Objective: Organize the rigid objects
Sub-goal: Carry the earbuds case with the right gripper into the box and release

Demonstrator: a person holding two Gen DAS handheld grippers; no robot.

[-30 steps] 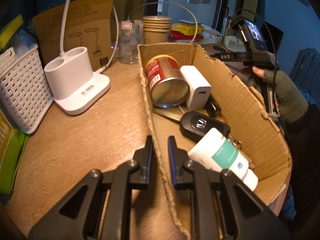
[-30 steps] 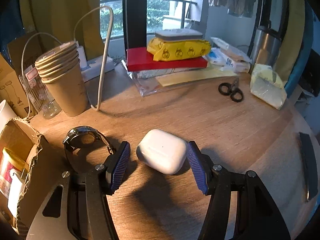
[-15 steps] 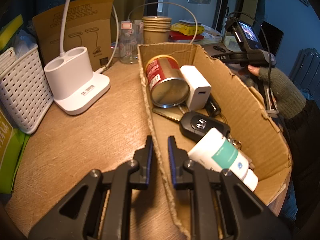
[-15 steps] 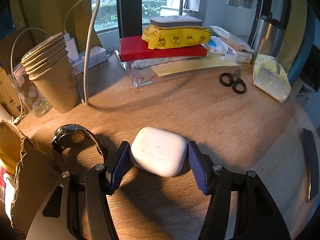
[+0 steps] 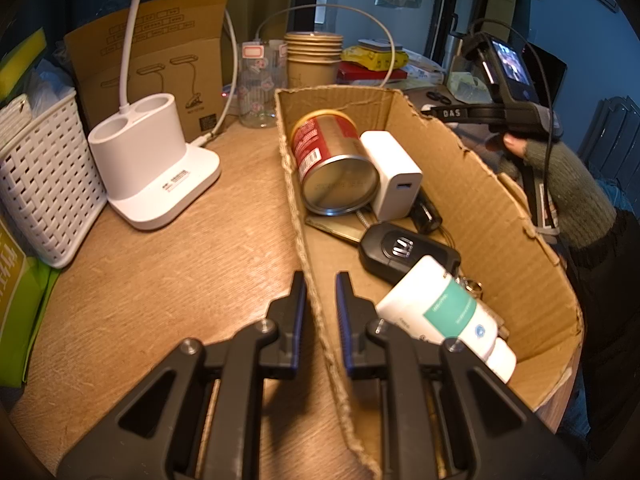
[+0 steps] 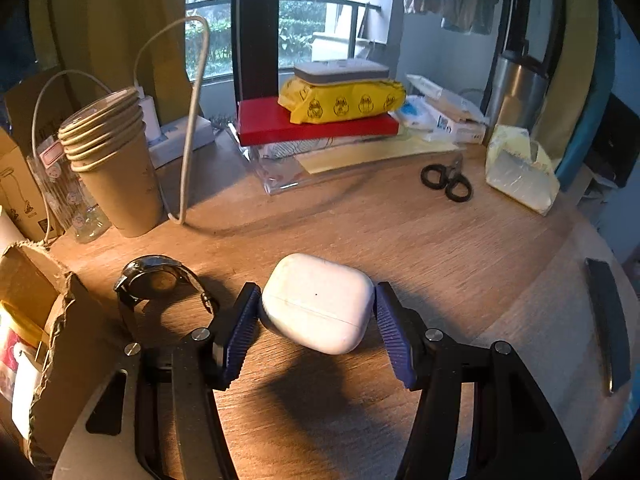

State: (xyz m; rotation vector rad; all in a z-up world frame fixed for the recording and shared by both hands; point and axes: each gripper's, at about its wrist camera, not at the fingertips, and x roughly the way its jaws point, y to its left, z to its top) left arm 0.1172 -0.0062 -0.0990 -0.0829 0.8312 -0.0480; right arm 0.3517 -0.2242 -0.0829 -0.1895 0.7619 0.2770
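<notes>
My left gripper [image 5: 320,284] is shut on the near left wall of the cardboard box [image 5: 500,216]. Inside the box lie a red can [image 5: 332,160], a white charger [image 5: 394,172], a black car key [image 5: 404,250] and a white-green tube [image 5: 444,312]. My right gripper [image 6: 316,300] is shut on a white earbud case [image 6: 320,300], which looks tilted and lifted just off the wooden table [image 6: 420,240]. A wristwatch [image 6: 160,280] lies on the table to its left, beside the box corner [image 6: 52,320].
A stack of paper cups [image 6: 116,172], a white cable [image 6: 192,120], a red book with a yellow pack [image 6: 320,116], scissors [image 6: 448,180] and a black strip [image 6: 608,320] are on the table. A white lamp base [image 5: 156,176] and a white basket [image 5: 44,176] stand left of the box.
My right gripper's fingers have closed onto the earbud case, which now sits tilted and slightly raised between them. My left gripper has not moved.
</notes>
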